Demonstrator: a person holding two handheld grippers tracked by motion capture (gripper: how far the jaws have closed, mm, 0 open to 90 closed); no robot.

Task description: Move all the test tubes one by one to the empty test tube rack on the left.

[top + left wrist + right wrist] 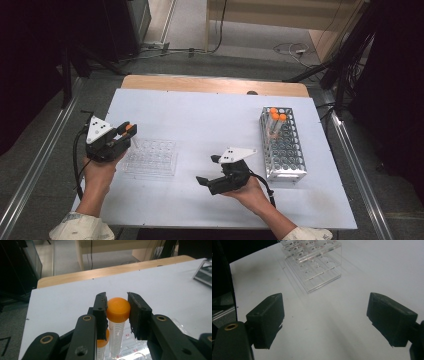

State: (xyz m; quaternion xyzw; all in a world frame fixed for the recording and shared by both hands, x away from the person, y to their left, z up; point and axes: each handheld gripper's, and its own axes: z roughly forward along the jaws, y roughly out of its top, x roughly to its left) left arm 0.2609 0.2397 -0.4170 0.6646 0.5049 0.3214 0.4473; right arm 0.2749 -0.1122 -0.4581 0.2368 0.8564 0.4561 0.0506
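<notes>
My left gripper (126, 131) (116, 298) is shut on the orange cap of a clear graduated tube (118, 310) that stands upright at the left end of a clear plastic rack (150, 157). A second orange-capped tube (104, 340) stands just beside it, partly hidden by the left jaw. My right gripper (207, 170) (324, 302) is open with nothing between its jaws. It hovers low over the white tabletop, right of the clear rack (314, 267) and pointing toward it.
A metal wire rack (283, 150) (203, 272) stands at the right of the table, with a few orange-capped tubes (275, 116) at its far end. The white board (210, 120) lies on a wooden table. Cables run on the floor beyond.
</notes>
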